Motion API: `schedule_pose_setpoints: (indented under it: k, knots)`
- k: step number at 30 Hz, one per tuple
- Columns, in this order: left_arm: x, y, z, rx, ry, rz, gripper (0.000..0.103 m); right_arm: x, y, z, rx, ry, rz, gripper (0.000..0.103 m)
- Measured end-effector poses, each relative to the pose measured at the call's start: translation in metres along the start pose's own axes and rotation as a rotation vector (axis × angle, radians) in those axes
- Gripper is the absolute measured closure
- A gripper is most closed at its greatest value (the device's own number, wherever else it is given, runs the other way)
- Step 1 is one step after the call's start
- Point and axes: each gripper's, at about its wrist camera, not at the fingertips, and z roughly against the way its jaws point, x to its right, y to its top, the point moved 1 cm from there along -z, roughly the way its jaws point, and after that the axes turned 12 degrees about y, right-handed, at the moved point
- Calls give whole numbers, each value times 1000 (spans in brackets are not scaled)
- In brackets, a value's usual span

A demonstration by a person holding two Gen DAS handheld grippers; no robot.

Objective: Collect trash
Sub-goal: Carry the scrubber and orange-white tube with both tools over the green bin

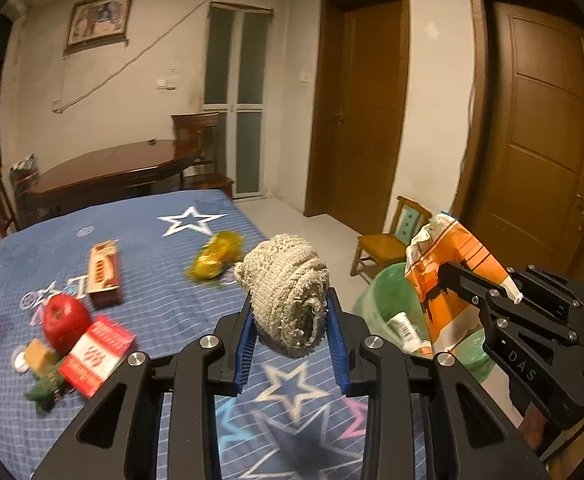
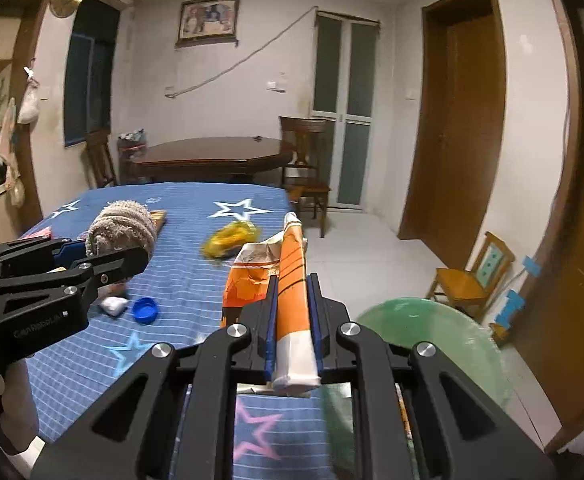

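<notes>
Left wrist view: the left gripper point(image 1: 292, 336) is closed on a rolled beige knitted cloth point(image 1: 288, 300), which is pinched between the blue pads point(image 1: 244, 344) and held clear of the bed point(image 1: 152, 280), its open end turned toward the camera. The roll is gripped across its middle, presumably so that it does not unwind while carried. To the right, the right gripper point(image 1: 464, 280) is seen clamped on an orange snack wrapper point(image 1: 452, 256), which is held above the green-lined trash bin point(image 1: 388, 300); a small white tube point(image 1: 406, 330) already lies inside the liner. The wrapper is judged to be placed over the opening for release (whether it is directly above the centre cannot be told).

Right wrist view: the right gripper point(image 2: 294, 320) is shown with its jaws drawn tight on the flattened lower part of the orange snack wrapper point(image 2: 292, 296), the torn upper end standing free beyond the fingertips. The rim of the trash bin point(image 2: 432, 320) lies just to the right and below. The left gripper point(image 2: 128, 258) and its knitted cloth point(image 2: 122, 228) are seen at the left, over the bed point(image 2: 180, 280).

Still uncollected on the star-printed cover are a crumpled yellow wrapper point(image 1: 216, 256), a blue bottle cap point(image 2: 145, 310), a white paper wad point(image 2: 113, 305) and red cartons point(image 1: 96, 354). A red apple point(image 1: 65, 322) lies among them and is probably not trash.
</notes>
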Motion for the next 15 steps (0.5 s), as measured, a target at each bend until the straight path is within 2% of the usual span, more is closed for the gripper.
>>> schedule_pose_setpoints:
  k: [15]
  knots:
    - [112, 18, -53, -47, -171, -109, 70, 89, -10, 12, -61, -130, -82, 91]
